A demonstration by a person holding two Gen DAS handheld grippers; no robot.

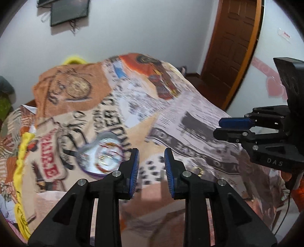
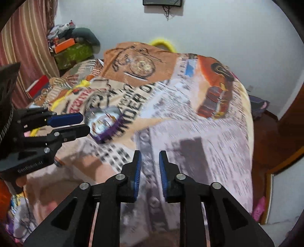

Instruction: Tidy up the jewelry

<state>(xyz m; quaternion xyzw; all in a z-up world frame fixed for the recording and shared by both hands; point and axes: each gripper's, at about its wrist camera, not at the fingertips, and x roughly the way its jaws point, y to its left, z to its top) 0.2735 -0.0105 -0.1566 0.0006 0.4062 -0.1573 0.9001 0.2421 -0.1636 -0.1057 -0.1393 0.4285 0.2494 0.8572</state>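
Observation:
A round purple-rimmed jewelry box [image 1: 103, 158] lies open on the printed bedspread [image 1: 133, 106], just left of my left gripper [image 1: 152, 154]; something gold glints inside it. A small gold ring [image 1: 197, 170] lies on the bedspread right of the left fingertips. The left gripper is open and empty above the bed. My right gripper [image 2: 150, 157] is open and empty over the bedspread [image 2: 199, 114]. The box [image 2: 103, 124] shows blurred at the left of the right wrist view, beside the left gripper [image 2: 79, 123]. The right gripper [image 1: 224, 127] shows at the right edge of the left wrist view.
The bed fills both views. A yellow braided cord [image 1: 21, 152] runs along its left side. A wooden door [image 1: 231, 47] stands at the right. Clutter and boxes [image 2: 72, 47] are stacked by the striped curtain [image 2: 28, 47]. A dark frame [image 1: 68, 11] hangs on the wall.

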